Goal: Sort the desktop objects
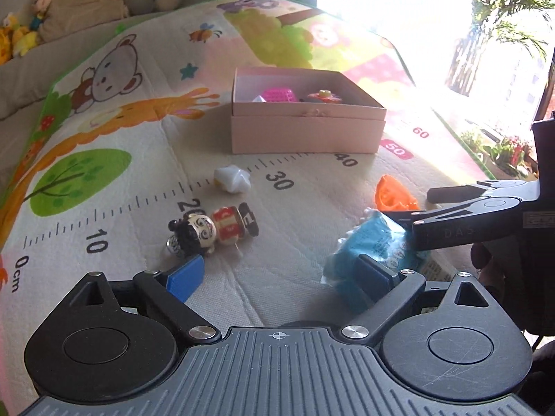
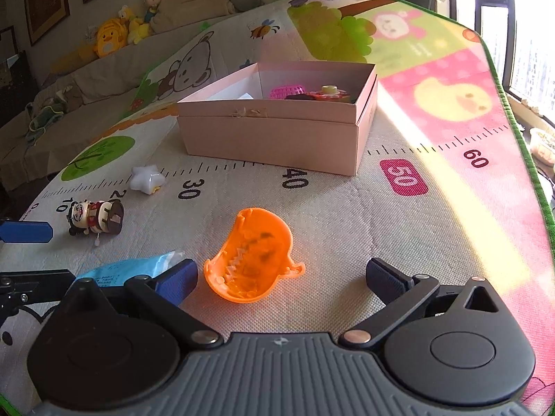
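Where mat (image 2: 347, 215) covers surface, box (image 2: 277, 138) sits upper centre; sofa (image 2: 69, 79) upper left; left gripper (image 1: 281, 279), right gripper (image 2: 281, 277) both wide.

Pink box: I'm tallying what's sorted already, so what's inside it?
Inside the pink box: a pink ribbed toy and a red flower-shaped toy. Its walls hide the floor.

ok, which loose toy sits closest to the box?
The white star. It lies just off the box; the orange shell, figurine and blue packet are farther.
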Action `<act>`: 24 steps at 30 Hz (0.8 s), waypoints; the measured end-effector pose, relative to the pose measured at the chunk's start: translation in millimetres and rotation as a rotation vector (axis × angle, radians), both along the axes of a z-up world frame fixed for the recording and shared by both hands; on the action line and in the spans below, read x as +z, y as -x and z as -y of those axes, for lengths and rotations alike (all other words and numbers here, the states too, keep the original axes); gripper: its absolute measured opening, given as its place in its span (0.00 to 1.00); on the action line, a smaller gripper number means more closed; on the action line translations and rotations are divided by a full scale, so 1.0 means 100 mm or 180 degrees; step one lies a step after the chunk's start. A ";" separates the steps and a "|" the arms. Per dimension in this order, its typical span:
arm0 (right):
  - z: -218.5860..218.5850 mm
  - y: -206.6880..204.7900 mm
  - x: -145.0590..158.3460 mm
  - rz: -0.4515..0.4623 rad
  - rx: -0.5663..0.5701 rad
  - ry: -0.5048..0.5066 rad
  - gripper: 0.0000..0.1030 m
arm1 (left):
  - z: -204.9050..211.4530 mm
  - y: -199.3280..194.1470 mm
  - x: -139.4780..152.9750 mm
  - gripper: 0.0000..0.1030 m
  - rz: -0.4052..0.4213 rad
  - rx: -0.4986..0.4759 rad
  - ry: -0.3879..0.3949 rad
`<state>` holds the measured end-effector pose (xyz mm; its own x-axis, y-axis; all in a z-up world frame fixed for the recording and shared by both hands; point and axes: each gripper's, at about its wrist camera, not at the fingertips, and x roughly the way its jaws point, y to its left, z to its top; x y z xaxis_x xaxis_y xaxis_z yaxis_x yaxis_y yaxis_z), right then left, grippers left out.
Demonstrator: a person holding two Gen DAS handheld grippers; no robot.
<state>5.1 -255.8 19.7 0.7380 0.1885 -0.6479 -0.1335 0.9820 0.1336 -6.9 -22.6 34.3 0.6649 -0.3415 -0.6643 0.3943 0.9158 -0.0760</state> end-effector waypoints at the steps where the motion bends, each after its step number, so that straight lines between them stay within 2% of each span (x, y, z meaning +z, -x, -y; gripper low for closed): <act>1: 0.01 0.00 0.00 0.0005 -0.0008 -0.0016 1.00 | 0.00 0.02 0.01 0.95 0.0000 0.0003 0.0005; 5: 0.02 0.07 0.03 0.0065 -0.0172 0.0035 1.00 | 0.00 0.05 0.06 0.96 0.0043 0.0062 -0.0089; 7: 0.06 0.19 0.06 0.0158 -0.0094 -0.0010 1.00 | 0.02 0.08 0.08 0.98 0.0038 0.0001 -0.0125; 12: 0.13 0.45 0.13 0.0228 0.0206 0.0137 1.00 | 0.18 0.17 0.06 0.98 -0.0051 -0.0390 -0.0052; 15: 0.16 0.51 0.14 0.0253 0.0102 0.0310 1.00 | 0.35 0.26 0.05 0.99 0.0031 -0.0628 -0.0108; 18: 0.19 0.51 0.10 0.0170 0.0032 0.0305 0.93 | 0.48 0.35 0.00 0.99 0.0097 -0.0816 -0.0237; 22: 0.16 0.50 0.07 0.0132 0.0027 0.0254 0.90 | 0.49 0.35 -0.04 1.00 0.0167 -0.0742 -0.0404; 24: 0.12 0.50 0.09 0.0162 0.0068 0.0245 0.90 | 0.40 0.28 -0.04 1.00 0.0246 -0.0503 -0.0522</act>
<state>-45.3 -267.6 28.7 0.7668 0.1556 -0.6227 -0.1592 0.9860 0.0503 -34.8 -62.6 30.8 0.6627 -0.3371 -0.6687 0.5327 0.8399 0.1045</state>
